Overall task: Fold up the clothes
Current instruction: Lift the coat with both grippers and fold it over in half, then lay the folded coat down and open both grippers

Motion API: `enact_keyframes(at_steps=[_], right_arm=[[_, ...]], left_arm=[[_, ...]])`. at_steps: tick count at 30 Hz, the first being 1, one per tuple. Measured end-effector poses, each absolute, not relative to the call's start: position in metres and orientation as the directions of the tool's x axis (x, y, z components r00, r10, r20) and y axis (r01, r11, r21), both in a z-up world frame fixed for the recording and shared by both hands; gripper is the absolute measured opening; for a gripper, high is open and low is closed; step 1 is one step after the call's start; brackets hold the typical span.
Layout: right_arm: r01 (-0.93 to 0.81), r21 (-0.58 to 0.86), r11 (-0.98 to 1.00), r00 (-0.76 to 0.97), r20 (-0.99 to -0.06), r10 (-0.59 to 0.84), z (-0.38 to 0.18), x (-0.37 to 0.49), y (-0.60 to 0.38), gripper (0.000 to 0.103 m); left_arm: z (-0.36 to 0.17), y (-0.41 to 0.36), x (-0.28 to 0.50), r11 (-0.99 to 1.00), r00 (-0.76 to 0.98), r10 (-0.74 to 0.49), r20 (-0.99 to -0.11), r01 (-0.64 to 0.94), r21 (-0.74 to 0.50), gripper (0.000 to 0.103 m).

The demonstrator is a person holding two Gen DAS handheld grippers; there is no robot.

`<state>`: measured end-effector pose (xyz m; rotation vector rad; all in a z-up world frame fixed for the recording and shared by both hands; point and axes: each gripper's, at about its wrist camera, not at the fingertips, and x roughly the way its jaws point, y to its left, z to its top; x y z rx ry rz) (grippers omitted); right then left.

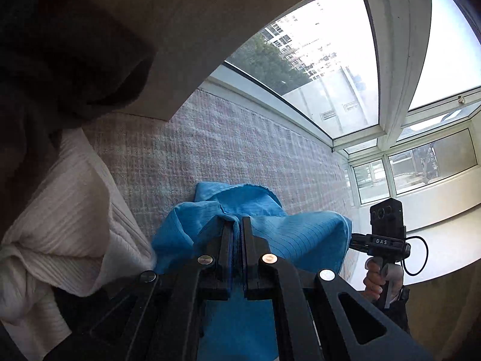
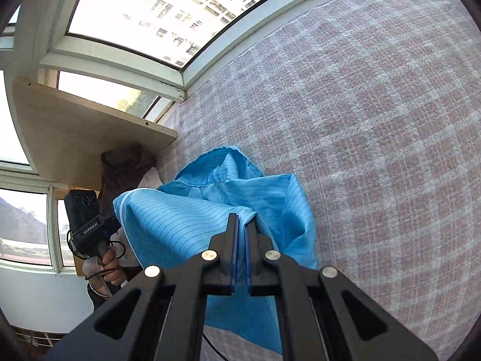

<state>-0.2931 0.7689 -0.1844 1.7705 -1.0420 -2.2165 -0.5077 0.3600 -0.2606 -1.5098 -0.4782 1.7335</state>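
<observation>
Now | left gripper (image 1: pixel 237 225) jaws pinch blue garment (image 1: pixel 300 237) | right gripper (image 2: pixel 242 222) likewise (cloth slung between)

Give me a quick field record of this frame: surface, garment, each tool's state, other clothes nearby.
surface: pink-and-white checked cover, by a window
garment: blue pinstriped garment, bunched, partly lifted off the cover
left tool: shut on the blue garment
right tool: shut on the blue garment
other clothes: white ribbed garment and dark garment at the left of the left wrist view
fold: not yet formed
</observation>
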Motion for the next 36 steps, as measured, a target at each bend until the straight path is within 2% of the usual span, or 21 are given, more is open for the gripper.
enact_keyframes(at_steps=[4,9,11,12,13,14,16,19,22,24,26,28,30,31,34,35,36], right_arm=[[-0.38,0.565,-0.732,-0.19,-0.822,-0.536,-0.238,-0.333,0.779,0.004],[-0.484,0.616,-0.622,-0.16,-0.761,-0.629,-0.253,-0.34,0.802,0.007],[-0.5,0.625,-0.599,-0.166,-0.748,-0.642,-0.244,-0.335,0.808,0.012],[-0.5,0.628,-0.596,-0.18,-0.749,-0.638,-0.237,-0.332,0.811,0.015],[-0.511,0.64,-0.574,-0.21,-0.741,-0.638,-0.231,-0.328,0.817,0.024],[-0.522,0.651,-0.551,-0.241,-0.733,-0.637,-0.226,-0.324,0.822,0.039],[-0.54,0.677,-0.501,-0.297,-0.71,-0.639,-0.218,-0.315,0.834,0.052],[-0.522,0.614,-0.592,-0.358,-0.788,-0.501,-0.187,-0.301,0.839,0.052],[-0.333,0.516,-0.789,-0.394,-0.836,-0.381,-0.141,-0.292,0.802,0.052],[-0.159,0.445,-0.881,-0.408,-0.843,-0.352,-0.123,-0.291,0.758,0.052],[-0.024,0.349,-0.937,-0.376,-0.872,-0.315,-0.125,-0.301,0.714,0.052],[0.057,0.294,-0.954,-0.321,-0.899,-0.296,-0.144,-0.316,0.681,0.052],[0.051,0.305,-0.951,-0.274,-0.912,-0.307,-0.169,-0.335,0.671,0.052],[0.033,0.302,-0.953,-0.254,-0.919,-0.3,-0.182,-0.344,0.671,0.052],[-0.059,0.114,-0.992,-0.234,-0.967,-0.098,-0.211,-0.368,0.689,0.052],[-0.103,0.078,-0.992,-0.2,-0.978,-0.056,-0.217,-0.372,0.7,0.052],[-0.122,0.128,-0.984,-0.199,-0.975,-0.102,-0.214,-0.372,0.711,0.052]], left_arm=[[-0.285,0.371,-0.522,-0.672,0.034,0.704,-0.709,-0.291,-0.681,0.004],[-0.285,0.37,-0.528,-0.682,0.062,0.692,-0.72,-0.274,-0.679,0.01],[-0.274,0.371,-0.529,-0.691,0.048,0.676,-0.735,-0.305,-0.656,0.014],[-0.27,0.37,-0.529,-0.698,0.039,0.668,-0.744,-0.315,-0.643,0.023],[-0.267,0.369,-0.53,-0.708,0.027,0.657,-0.753,-0.319,-0.63,0.033],[-0.264,0.367,-0.53,-0.719,0.014,0.647,-0.762,-0.322,-0.616,0.036],[-0.257,0.364,-0.531,-0.742,-0.017,0.621,-0.783,-0.333,-0.581,0.034],[-0.234,0.359,-0.52,-0.749,-0.085,0.607,-0.79,-0.395,-0.533,0.029],[-0.21,0.368,-0.496,-0.703,-0.092,0.626,-0.774,-0.496,-0.51,0.029],[-0.203,0.381,-0.48,-0.655,-0.055,0.644,-0.763,-0.556,-0.512,0.029],[-0.201,0.397,-0.466,-0.609,-0.012,0.65,-0.76,-0.606,-0.512,0.029],[-0.221,0.421,-0.466,-0.604,0.045,0.622,-0.781,-0.607,-0.516,0.029],[-0.24,0.439,-0.473,-0.614,0.066,0.6,-0.797,-0.6,-0.512,0.029],[-0.246,0.446,-0.479,-0.645,0.024,0.563,-0.826,-0.611,-0.458,0.031],[-0.264,0.453,-0.504,-0.755,-0.091,0.437,-0.895,-0.577,-0.31,0.02],[-0.265,0.449,-0.509,-0.766,-0.076,0.444,-0.893,-0.549,-0.334,0.018],[-0.262,0.444,-0.512,-0.764,-0.065,0.462,-0.885,-0.536,-0.359,0.018]])
